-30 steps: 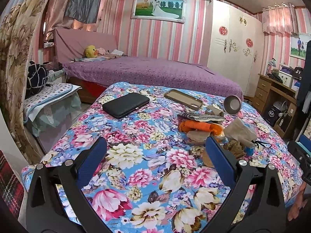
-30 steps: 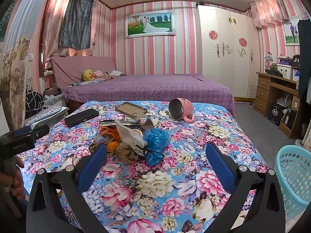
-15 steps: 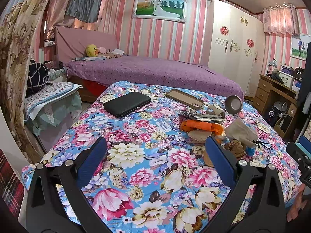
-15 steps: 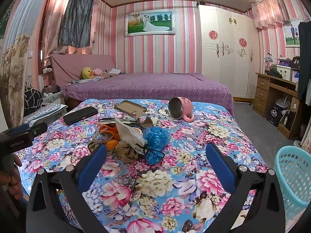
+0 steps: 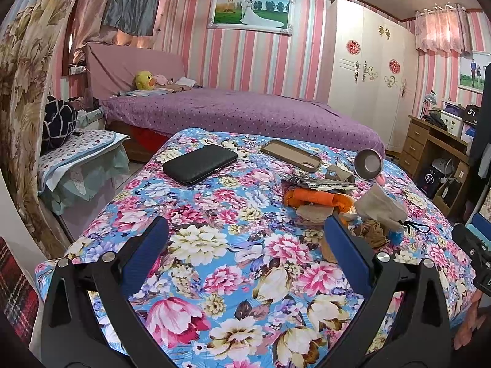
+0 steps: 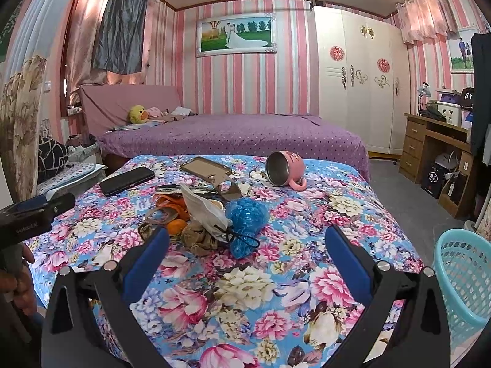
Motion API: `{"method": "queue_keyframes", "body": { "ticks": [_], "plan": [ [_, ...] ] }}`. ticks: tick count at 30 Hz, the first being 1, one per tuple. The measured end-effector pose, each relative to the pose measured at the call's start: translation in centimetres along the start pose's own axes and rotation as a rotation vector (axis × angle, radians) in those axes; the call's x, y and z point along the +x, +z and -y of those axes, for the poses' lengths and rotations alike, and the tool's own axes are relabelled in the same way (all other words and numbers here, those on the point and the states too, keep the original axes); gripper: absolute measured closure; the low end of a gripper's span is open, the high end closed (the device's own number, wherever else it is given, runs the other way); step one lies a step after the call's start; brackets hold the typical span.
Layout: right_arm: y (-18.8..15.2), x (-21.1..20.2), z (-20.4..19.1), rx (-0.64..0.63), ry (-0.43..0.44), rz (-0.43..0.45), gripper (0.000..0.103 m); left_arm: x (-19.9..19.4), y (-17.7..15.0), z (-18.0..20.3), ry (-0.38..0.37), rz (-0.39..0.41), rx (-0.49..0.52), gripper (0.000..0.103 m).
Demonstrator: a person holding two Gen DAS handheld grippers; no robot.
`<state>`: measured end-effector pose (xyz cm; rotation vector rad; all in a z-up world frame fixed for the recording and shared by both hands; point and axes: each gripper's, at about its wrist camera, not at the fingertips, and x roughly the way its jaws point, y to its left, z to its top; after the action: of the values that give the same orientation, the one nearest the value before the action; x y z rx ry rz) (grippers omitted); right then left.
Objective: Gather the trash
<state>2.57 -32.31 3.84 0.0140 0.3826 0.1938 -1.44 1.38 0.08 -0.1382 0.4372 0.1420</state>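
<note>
A heap of trash lies on the floral bedspread (image 6: 276, 276): a crumpled blue plastic bag (image 6: 247, 214), a white bag (image 6: 202, 208), orange peel (image 6: 172, 204) and brown scraps (image 6: 196, 236). The left wrist view shows the same heap, with the orange peel (image 5: 316, 197) and a grey-brown bag (image 5: 382, 208). My right gripper (image 6: 245, 257) is open and empty, just short of the heap. My left gripper (image 5: 245, 251) is open and empty over the bedspread (image 5: 214, 260), left of the heap. A turquoise basket (image 6: 463, 279) stands on the floor at the right.
A black wallet (image 5: 199, 164), a tan phone case (image 5: 291, 155) and a tipped pink mug (image 6: 284, 168) lie beyond the heap. A purple bed (image 6: 230, 135) stands behind. A wooden desk (image 6: 435, 147) and wardrobe (image 6: 353, 76) are at the right.
Both views have shifted only slightly; the right gripper's camera has tilted a little. Both grippers stay open and nothing on the bedspread has moved.
</note>
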Motion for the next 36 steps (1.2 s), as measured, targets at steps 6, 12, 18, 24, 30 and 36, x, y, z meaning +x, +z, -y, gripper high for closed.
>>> {"method": "queue_keyframes", "body": {
  "ticks": [6,12,18,24,30,36],
  "plan": [
    [0.0,0.1,0.0,0.001,0.002,0.000,0.004,0.0,0.0,0.0,-0.001,-0.003,0.002,0.005],
    [-0.1,0.2,0.0,0.005,0.006,-0.005,0.004,0.0,0.0,0.0,-0.001,-0.005,0.002,0.005],
    [-0.2,0.2,-0.1,0.006,0.007,-0.006,0.004,0.2,-0.1,0.0,0.003,-0.008,0.000,0.005],
    [-0.2,0.2,-0.1,0.008,0.006,-0.004,0.004,0.3,-0.2,-0.1,0.006,-0.012,0.001,0.005],
    [-0.2,0.5,0.0,0.013,0.002,-0.006,0.004,0.5,-0.2,0.1,0.001,-0.025,0.001,0.005],
    [0.2,0.7,1.3,0.053,-0.015,0.003,0.004,1.3,-0.4,1.7,-0.044,-0.041,0.030,0.005]
  ]
}}
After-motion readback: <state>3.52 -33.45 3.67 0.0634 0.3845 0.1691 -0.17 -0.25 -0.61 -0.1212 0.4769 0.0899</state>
